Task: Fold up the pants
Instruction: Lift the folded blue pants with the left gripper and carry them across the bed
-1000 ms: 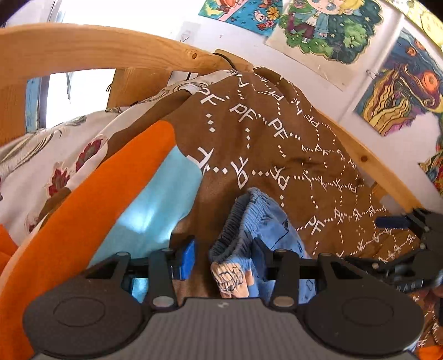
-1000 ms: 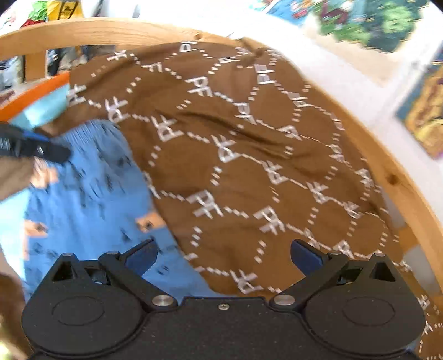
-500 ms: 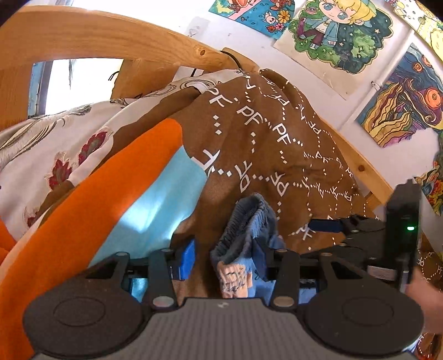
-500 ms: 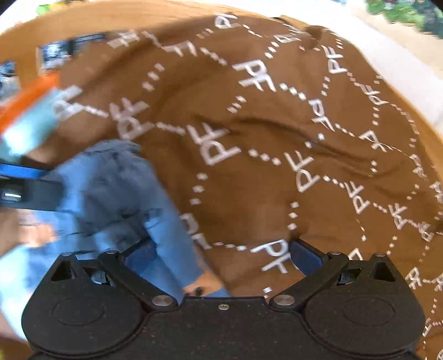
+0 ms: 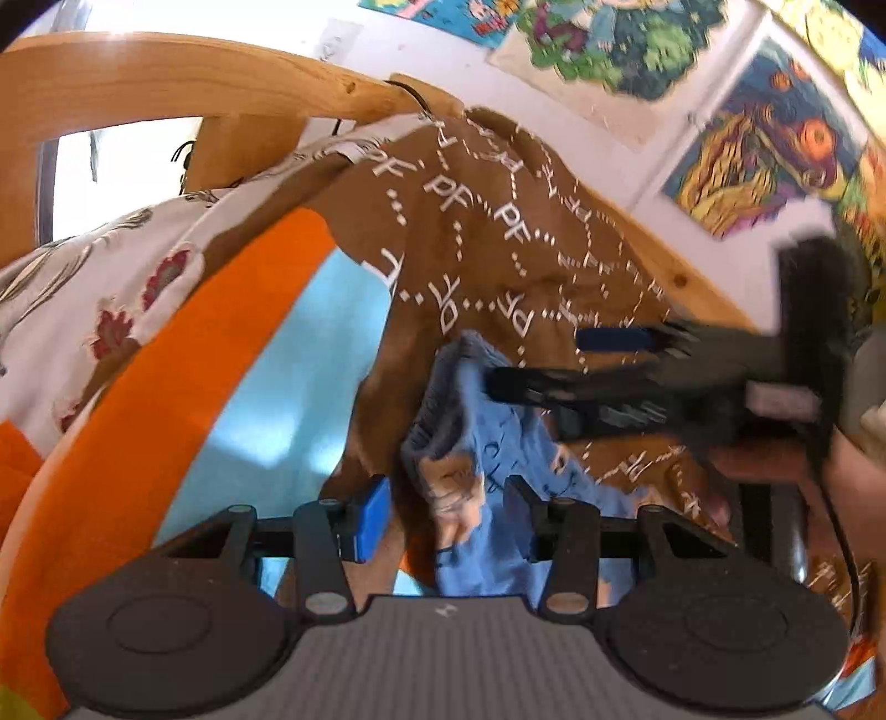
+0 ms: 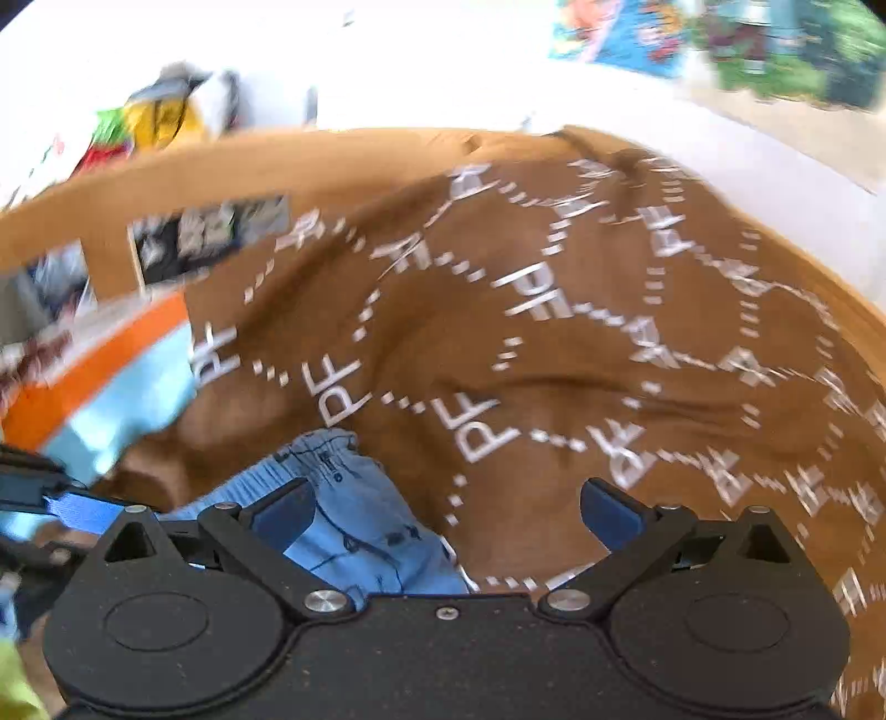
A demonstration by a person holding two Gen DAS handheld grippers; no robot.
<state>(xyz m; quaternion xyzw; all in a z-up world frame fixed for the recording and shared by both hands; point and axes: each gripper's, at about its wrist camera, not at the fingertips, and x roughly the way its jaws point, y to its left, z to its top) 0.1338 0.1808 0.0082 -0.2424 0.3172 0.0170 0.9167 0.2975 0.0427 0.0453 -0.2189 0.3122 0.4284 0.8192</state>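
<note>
Here the left claw (image 5: 448,507) grips a bunched fold of the blue pants (image 5: 487,443) (elastic waistband uppermost), raised above the brown PF-print blanket (image 6: 554,360). The right claw (image 6: 446,509) gapes open, its left finger touching the pants (image 6: 354,509).

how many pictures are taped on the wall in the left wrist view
4 at least: one top centre, one to its right, one at right, one in the top right corner. The frame edge may hide more.
</note>
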